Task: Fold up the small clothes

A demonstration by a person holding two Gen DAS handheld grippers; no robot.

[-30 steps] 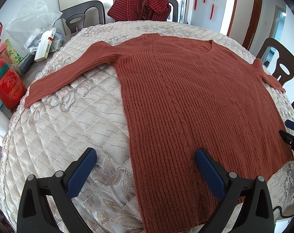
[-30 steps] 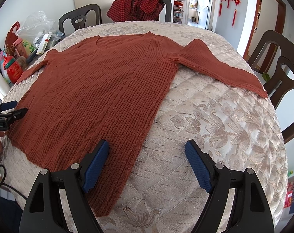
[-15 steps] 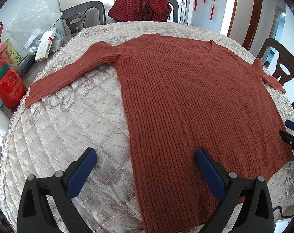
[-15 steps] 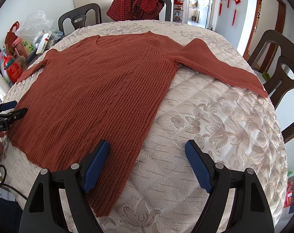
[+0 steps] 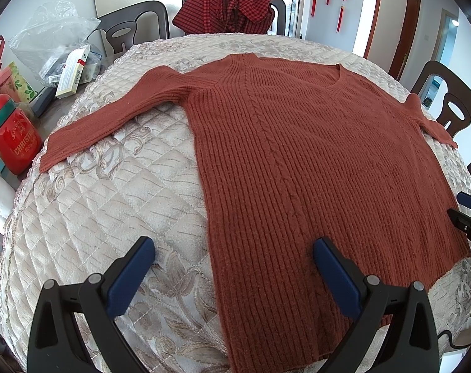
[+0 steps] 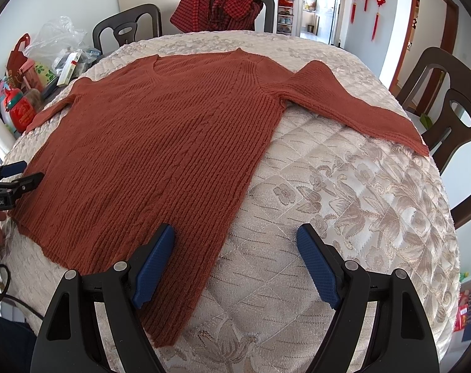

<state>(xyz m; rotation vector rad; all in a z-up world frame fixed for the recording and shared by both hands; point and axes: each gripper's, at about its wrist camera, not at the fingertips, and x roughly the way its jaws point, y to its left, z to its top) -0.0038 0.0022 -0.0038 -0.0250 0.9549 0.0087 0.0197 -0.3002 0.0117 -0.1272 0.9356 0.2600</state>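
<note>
Left wrist view: your left gripper (image 5: 232,267) is hovering with fingers apart over the sweater's (image 5: 313,161) hem; your right gripper (image 6: 235,255) is likewise gaping; sweater is lying flat on the quilted table (image 5: 95,205).

Sweater (image 5: 313,161) lies flat on table (image 5: 111,192); chair (image 5: 235,9) behind holds clothes.

A round table (image 5: 89,205) under a quilted cover carries a rust-red sweater (image 5: 313,161) spread flat
</note>
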